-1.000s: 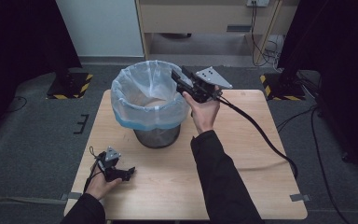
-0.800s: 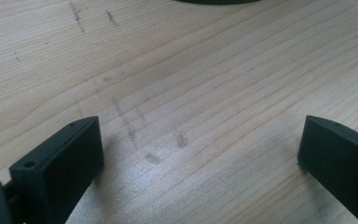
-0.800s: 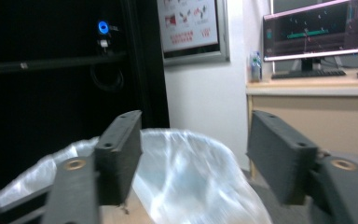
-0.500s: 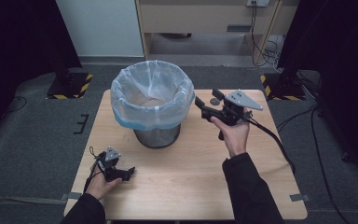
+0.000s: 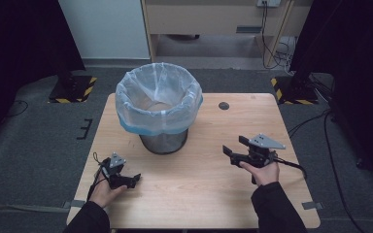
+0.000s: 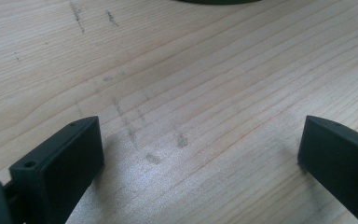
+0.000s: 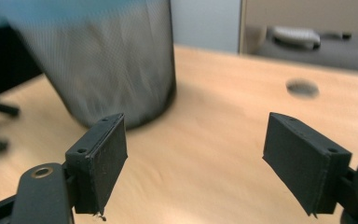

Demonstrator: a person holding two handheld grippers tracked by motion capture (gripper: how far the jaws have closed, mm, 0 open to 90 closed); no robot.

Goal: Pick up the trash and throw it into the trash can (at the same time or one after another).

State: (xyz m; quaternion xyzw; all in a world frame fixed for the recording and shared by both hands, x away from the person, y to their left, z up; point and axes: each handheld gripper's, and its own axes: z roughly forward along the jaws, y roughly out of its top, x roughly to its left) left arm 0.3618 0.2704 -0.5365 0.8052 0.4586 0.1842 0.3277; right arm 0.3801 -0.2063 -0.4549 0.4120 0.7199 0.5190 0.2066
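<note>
I see one obstacle on the table (image 5: 209,184): the mesh bin (image 5: 163,141) with its plastic liner (image 5: 158,104), standing at the far middle. In front of it the bare wood lies open between my left gripper (image 5: 135,178) and my right gripper (image 5: 234,146). Both have their jaws spread with nothing between, and the right one faces the bin wall, a little apart from it.

— What surrounds the wooden table (image 5: 213,184)?
— Grey carpet (image 5: 34,145), black curtains (image 5: 14,34) on both sides, a pale cabinet (image 5: 213,19) behind, and cables (image 5: 277,48) near the back.
</note>
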